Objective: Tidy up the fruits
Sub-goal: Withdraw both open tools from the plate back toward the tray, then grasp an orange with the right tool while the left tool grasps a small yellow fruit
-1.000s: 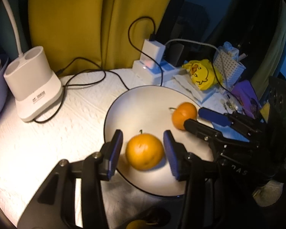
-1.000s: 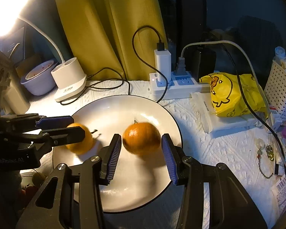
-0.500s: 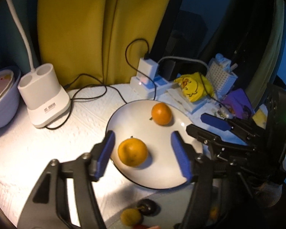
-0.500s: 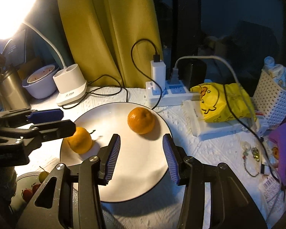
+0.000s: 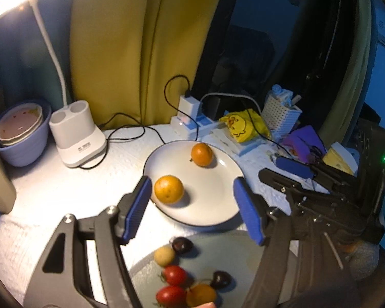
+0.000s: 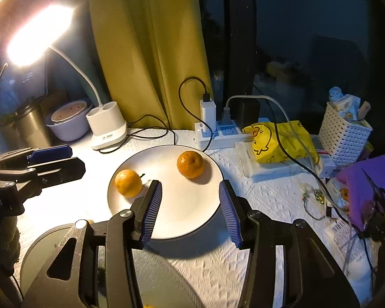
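Observation:
Two oranges lie apart on the white plate (image 5: 213, 200), one at its left edge (image 5: 169, 189) and one at the far side (image 5: 202, 154). My left gripper (image 5: 191, 179) hangs open above the plate's near side with nothing between its blue pads. The right gripper (image 6: 190, 183) is open too, above the same plate (image 6: 187, 218), and holds nothing; the oranges (image 6: 128, 182) (image 6: 190, 164) lie beyond its fingers. Each gripper shows in the other's view: the right one (image 5: 269, 167), the left one (image 6: 75, 159). A grey plate (image 5: 231, 246) near me holds several small fruits, among them a cherry tomato (image 5: 174, 275).
A lit desk lamp's base (image 5: 77, 133) and a lilac bowl (image 5: 20, 138) stand at the back left. A power strip (image 5: 190, 123) with cables, a yellow duck packet (image 5: 243, 125), a white basket (image 5: 282, 113) and a purple item (image 5: 305, 138) crowd the back right. A metal canister (image 6: 33, 125) stands far left.
Both grippers have risen and drawn back from the white plate. The left jaws have widened and left the orange that sat between them. The grey plate of small fruits has come into view.

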Demonstrator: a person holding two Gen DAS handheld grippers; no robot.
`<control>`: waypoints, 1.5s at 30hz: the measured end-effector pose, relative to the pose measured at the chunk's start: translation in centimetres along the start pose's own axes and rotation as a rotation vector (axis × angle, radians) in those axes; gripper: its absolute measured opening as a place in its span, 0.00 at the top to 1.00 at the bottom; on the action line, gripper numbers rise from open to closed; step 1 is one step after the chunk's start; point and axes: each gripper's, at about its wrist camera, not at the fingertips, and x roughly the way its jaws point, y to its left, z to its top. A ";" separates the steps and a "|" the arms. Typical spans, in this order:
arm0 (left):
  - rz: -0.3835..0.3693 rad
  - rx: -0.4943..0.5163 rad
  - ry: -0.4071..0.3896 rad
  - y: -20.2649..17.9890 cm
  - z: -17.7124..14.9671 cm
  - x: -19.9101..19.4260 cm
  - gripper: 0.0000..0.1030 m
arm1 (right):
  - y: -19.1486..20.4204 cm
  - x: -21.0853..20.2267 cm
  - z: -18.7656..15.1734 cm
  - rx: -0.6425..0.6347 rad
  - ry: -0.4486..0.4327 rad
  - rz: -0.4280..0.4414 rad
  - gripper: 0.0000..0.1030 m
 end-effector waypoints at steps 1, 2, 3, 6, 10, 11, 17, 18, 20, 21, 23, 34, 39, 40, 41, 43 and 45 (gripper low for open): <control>0.000 0.002 -0.002 -0.2 -0.2 -0.4 0.35 | 0.1 -0.5 -0.2 0.001 -0.003 0.001 0.52; -0.001 0.005 -0.006 -0.3 -0.4 -0.9 0.35 | 0.2 -0.9 -0.3 0.002 -0.006 0.001 0.52; -0.003 0.007 -0.009 -0.4 -0.6 -1.3 0.35 | 0.3 -1.3 -0.5 0.002 -0.008 0.000 0.52; -0.003 0.012 -0.015 -0.9 -1.3 -2.3 0.35 | 0.5 -2.6 -1.0 0.005 -0.014 0.001 0.52; 0.000 0.017 -0.017 -1.4 -2.3 -3.3 0.35 | 0.7 -3.8 -1.9 0.006 -0.018 0.001 0.52; 0.001 0.017 -0.015 -1.5 -2.7 -3.5 0.35 | 0.8 -4.1 -2.1 0.007 -0.018 0.003 0.52; 0.011 0.011 0.013 -1.7 -4.9 -3.9 0.35 | 1.0 -5.0 -4.1 0.015 0.000 0.013 0.52; 0.012 0.009 0.016 -1.7 -5.2 -3.9 0.35 | 1.0 -5.1 -4.5 0.018 0.005 0.014 0.52; 0.018 0.006 0.022 -1.7 -5.9 -4.0 0.35 | 1.0 -5.1 -5.1 0.023 0.015 0.016 0.52; 0.021 0.005 0.025 -1.6 -6.2 -4.0 0.35 | 1.1 -5.1 -5.5 0.025 0.021 0.018 0.52; 0.026 -0.001 0.037 -1.5 -6.9 -3.8 0.35 | 1.2 -5.1 -6.1 0.026 0.032 0.023 0.52; 0.060 -0.014 0.102 -0.7 -10.7 -3.3 0.35 | 1.8 -4.4 -9.4 0.050 0.094 0.049 0.52; 0.069 -0.010 0.131 -0.4 -12.2 -3.1 0.35 | 2.0 -4.0 -10.2 0.054 0.116 0.059 0.52; 0.072 -0.007 0.135 -0.4 -12.5 -3.1 0.35 | 2.0 -4.0 -10.4 0.053 0.120 0.063 0.52; 0.073 -0.006 0.137 -0.4 -12.6 -3.1 0.35 | 2.1 -4.0 -10.5 0.053 0.122 0.064 0.52; 0.078 0.004 0.143 -0.5 -13.0 -3.1 0.35 | 2.3 -3.8 -10.7 0.053 0.131 0.072 0.52; 0.086 0.015 0.149 -0.6 -13.2 -3.0 0.35 | 2.4 -3.7 -10.9 0.052 0.138 0.079 0.52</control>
